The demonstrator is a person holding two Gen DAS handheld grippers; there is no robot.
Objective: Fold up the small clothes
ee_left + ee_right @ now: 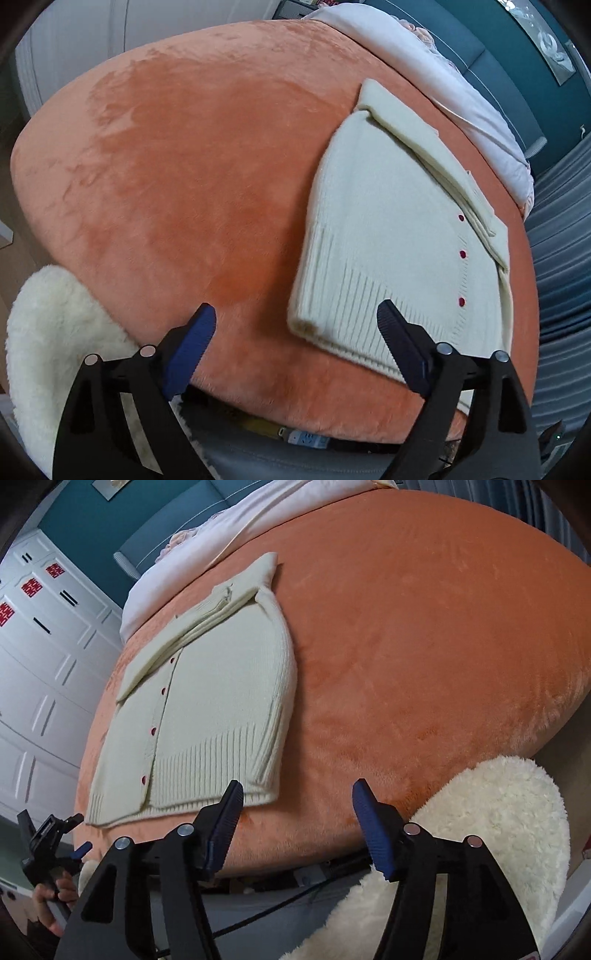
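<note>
A cream knit cardigan [399, 236] with red buttons lies flat on the orange plush bed cover [192, 177], its sleeves folded in over the body. It also shows in the right wrist view [207, 701]. My left gripper [295, 314] is open and empty, hovering just before the cardigan's ribbed hem, its right finger [402, 343] over the hem. My right gripper [297, 794] is open and empty near the hem's right corner, above the bed's front edge. The left gripper [55, 845] shows held in a hand at the lower left of the right wrist view.
A fluffy white throw [55, 332] hangs at the bed's near edge, also in the right wrist view [491, 830]. A pale duvet [436, 74] lies at the bed's head. White cabinets [40, 664] stand left of the bed. A power strip [306, 439] lies below the bed edge.
</note>
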